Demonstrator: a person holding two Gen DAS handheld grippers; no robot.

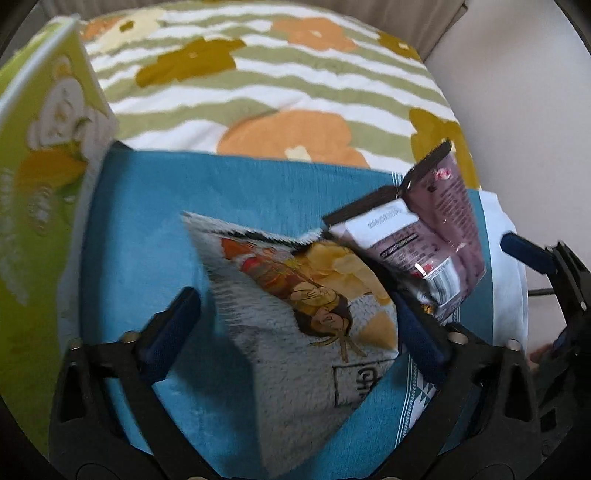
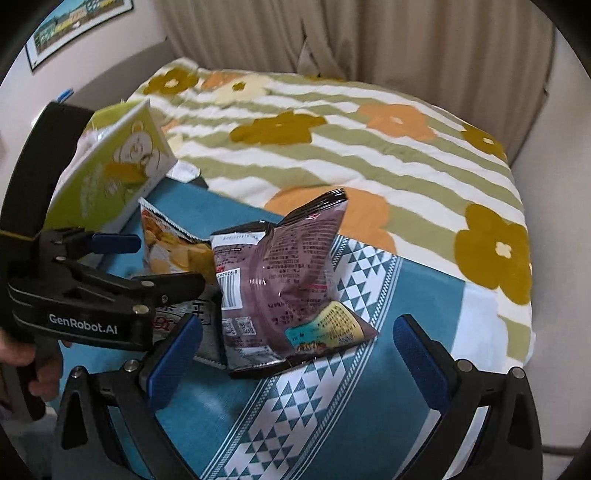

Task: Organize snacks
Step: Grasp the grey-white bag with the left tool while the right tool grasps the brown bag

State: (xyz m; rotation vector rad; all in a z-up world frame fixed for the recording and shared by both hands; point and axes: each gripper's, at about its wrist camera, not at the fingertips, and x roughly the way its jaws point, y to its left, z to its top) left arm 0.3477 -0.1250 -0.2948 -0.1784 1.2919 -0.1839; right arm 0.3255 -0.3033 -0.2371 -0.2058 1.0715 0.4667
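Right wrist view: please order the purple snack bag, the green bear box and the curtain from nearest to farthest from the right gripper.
1. Purple snack bag: just ahead of the right gripper, on the blue cloth.
2. Green bear box: farther, to the upper left, at the cloth's far corner.
3. Curtain: farthest, behind the flowered blanket.

- A blue cloth point(image 2: 369, 387) with a band of white triangles lies spread on the bed, directly under the tool.
- A quilt point(image 2: 332, 147) striped green and white with orange and mustard flowers covers the bed beyond the tool.
- Beige curtains point(image 2: 406, 44) hang far ahead.
- A framed picture point(image 2: 74, 26) hangs on the wall, up left of the tool.
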